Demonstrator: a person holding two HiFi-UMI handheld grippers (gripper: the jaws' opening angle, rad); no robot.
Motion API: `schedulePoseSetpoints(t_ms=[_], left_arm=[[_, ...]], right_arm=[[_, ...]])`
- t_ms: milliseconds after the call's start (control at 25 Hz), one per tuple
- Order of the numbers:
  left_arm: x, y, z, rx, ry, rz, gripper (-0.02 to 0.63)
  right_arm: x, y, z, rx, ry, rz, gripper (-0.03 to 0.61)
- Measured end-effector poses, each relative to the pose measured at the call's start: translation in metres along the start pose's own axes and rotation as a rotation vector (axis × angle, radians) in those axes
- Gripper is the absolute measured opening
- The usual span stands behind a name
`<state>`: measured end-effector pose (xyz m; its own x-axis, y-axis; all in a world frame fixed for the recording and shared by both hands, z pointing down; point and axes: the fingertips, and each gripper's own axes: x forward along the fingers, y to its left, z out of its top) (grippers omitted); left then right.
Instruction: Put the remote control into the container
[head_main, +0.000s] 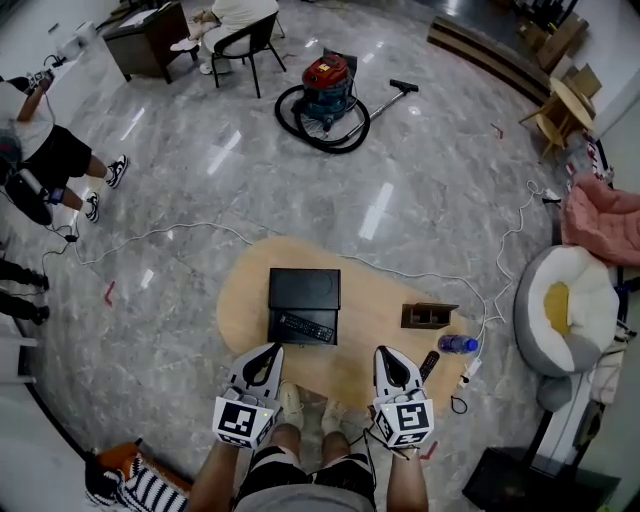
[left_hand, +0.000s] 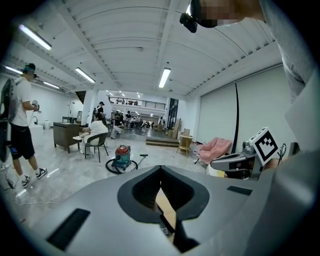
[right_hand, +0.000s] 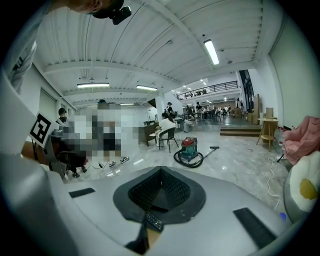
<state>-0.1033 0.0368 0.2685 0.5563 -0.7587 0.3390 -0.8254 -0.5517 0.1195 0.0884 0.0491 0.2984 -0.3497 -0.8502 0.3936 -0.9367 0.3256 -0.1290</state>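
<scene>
At the near edge of the oval wooden table (head_main: 370, 300) we find both tools idle. The left gripper (head_main: 266, 354) and the right gripper (head_main: 388, 356) are each clenched tip to tip on nothing. One remote control (head_main: 306, 327) lies crosswise on the front part of the black container (head_main: 304, 288). Whether it sits inside a tray or on a folded lid we cannot tell. A second remote (head_main: 428, 365) lies flat on the wood just beside the right gripper. If that one is yet to be stowed, we judge that the right gripper must first open. It should then pinch the narrow width at mid-length, since a slim, smooth plastic bar is likely to pivot if taken near an end. The container is matt, square and hard-edged. The table is pale, smooth timber.
</scene>
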Motion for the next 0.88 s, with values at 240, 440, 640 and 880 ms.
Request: schedulePoseSetpoints(t_ms=[240, 440, 640, 880], left_arm=[[0.008, -0.026, -0.007, 0.038, 0.025, -0.064, 0.008], [0.030, -0.060, -0.022, 0.045, 0.049, -0.154, 0.008], [0.066, -0.107, -0.044, 0.057, 0.076, -0.257, 0.008], [0.106, -0.166, -0.082, 0.084, 0.129, -0.359, 0.008]], right_arm=[[-0.020, -0.018, -0.018, 0.064, 0.007, -0.055, 0.011], [-0.049, -0.053, -0.047, 0.137, 0.019, -0.164, 0.011], [-0.085, -0.107, -0.090, 0.222, 0.045, -0.297, 0.011], [-0.126, -0.182, -0.158, 0.272, 0.104, -0.460, 0.011]])
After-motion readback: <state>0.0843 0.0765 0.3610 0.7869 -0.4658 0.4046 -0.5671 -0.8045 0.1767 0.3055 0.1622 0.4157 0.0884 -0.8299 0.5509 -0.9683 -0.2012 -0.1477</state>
